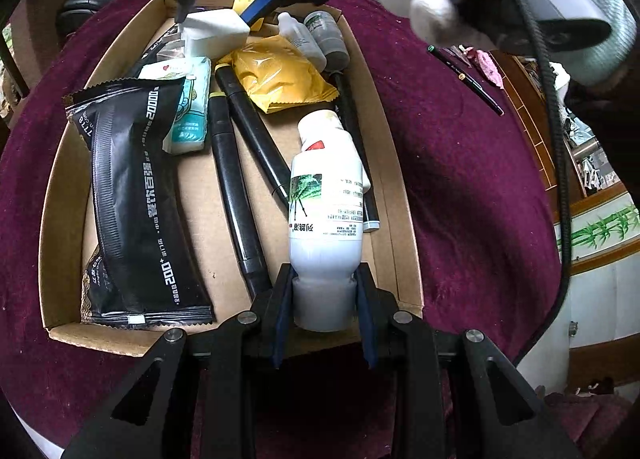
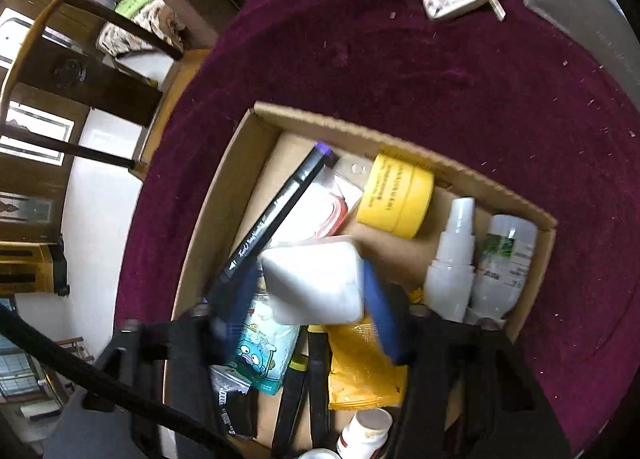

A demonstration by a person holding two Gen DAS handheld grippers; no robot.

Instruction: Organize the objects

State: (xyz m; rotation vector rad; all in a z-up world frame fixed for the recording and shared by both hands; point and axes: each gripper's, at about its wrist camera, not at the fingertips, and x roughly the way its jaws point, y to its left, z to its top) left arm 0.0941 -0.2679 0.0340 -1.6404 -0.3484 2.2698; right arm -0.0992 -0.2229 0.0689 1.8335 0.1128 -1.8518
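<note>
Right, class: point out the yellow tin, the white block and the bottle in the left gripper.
yellow tin (image 2: 396,195), right wrist view, on its side wall.
white block (image 2: 316,279), right wrist view, on its front face.
white bottle (image 1: 326,215), left wrist view, on its label.

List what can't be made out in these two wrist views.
- Left wrist view: the white bottle has its base hidden between the left gripper fingers.
- Right wrist view: the right gripper is motion-blurred, so pad contact with the white block is unclear.
- Right wrist view: a second bottle's cap is cut off by the bottom edge.
- Left wrist view: print on the black packet is too small to read.
</note>
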